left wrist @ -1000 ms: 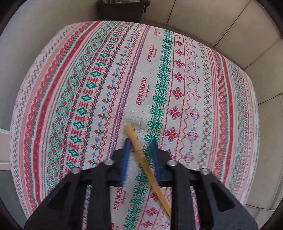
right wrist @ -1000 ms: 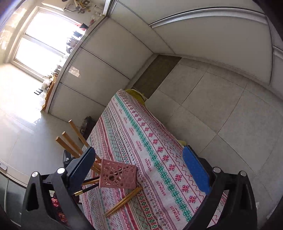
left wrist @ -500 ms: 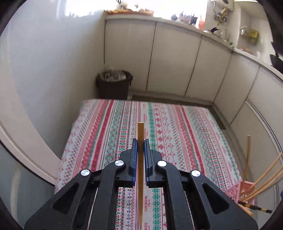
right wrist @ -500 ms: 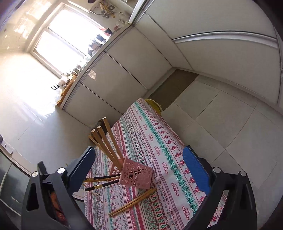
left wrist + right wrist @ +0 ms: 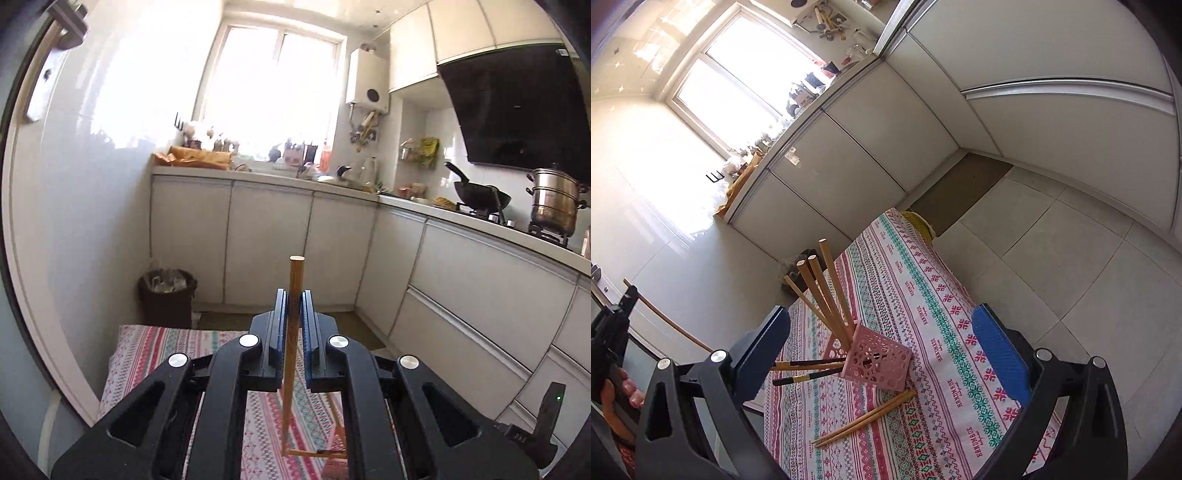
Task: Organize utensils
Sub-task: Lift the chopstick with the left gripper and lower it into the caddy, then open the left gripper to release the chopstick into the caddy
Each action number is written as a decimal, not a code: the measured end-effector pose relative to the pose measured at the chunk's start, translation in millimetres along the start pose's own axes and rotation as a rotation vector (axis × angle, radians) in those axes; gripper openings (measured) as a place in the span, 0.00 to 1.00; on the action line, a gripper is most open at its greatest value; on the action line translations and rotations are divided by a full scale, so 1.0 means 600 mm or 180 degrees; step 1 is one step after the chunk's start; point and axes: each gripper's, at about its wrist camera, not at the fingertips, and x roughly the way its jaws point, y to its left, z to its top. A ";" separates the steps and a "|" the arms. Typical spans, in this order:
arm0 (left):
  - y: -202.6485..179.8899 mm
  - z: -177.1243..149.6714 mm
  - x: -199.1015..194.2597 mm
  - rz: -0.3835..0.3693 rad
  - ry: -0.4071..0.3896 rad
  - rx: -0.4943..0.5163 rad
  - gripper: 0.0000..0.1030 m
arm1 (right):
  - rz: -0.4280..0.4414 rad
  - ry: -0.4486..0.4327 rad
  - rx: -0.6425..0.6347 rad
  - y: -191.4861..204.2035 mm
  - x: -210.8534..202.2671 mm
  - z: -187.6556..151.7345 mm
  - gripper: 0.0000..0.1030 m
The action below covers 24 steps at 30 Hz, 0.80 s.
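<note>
My left gripper (image 5: pixel 293 295) is shut on a wooden chopstick (image 5: pixel 295 273), which stands upright between the blue pads, lifted above the patterned tablecloth (image 5: pixel 155 343). In the right wrist view that same gripper (image 5: pixel 613 325) shows at the far left with the chopstick (image 5: pixel 665 319) slanting out of it. A pink perforated holder (image 5: pixel 875 363) stands on the cloth with several chopsticks (image 5: pixel 820 291) leaning in it. Two dark-tipped chopsticks (image 5: pixel 809 371) poke out of its side. Two more chopsticks (image 5: pixel 864 419) lie on the cloth in front of it. My right gripper (image 5: pixel 881 314) hangs open above the holder, holding nothing.
A dark trash bin (image 5: pixel 166 295) stands beyond the table's far end. White cabinets (image 5: pixel 269 240) line the walls, and a counter bears a wok (image 5: pixel 476 192) and a steel pot (image 5: pixel 554 203). Tiled floor (image 5: pixel 1071 258) lies to the table's right. A hand (image 5: pixel 620 391) holds the left gripper.
The left gripper shut on the chopstick that lay on the cloth, lifted it high and tipped up toward level. The right gripper rose a little and rolled.
</note>
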 end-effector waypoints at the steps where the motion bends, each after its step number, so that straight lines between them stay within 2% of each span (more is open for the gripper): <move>1: -0.016 0.002 -0.001 -0.0053 -0.0035 0.0014 0.07 | -0.0003 -0.0001 0.0009 -0.003 -0.002 0.002 0.93; 5: -0.063 0.016 -0.001 -0.0003 -0.0216 0.0157 0.06 | -0.0001 -0.0015 0.0071 -0.018 -0.012 0.011 0.93; 10: -0.079 0.038 -0.020 0.0164 -0.0484 0.0315 0.06 | 0.0013 -0.0042 0.0131 -0.031 -0.025 0.023 0.93; 14: -0.079 0.061 -0.041 0.0074 -0.0575 0.0318 0.06 | 0.0016 -0.0027 0.0167 -0.035 -0.023 0.025 0.93; 21: -0.121 0.097 -0.048 -0.0127 -0.0610 0.0387 0.06 | 0.0021 -0.0031 0.0135 -0.023 -0.018 0.022 0.93; 24: -0.142 0.090 -0.035 -0.0210 -0.0564 0.0425 0.06 | 0.0013 -0.0032 0.0131 -0.024 -0.016 0.021 0.93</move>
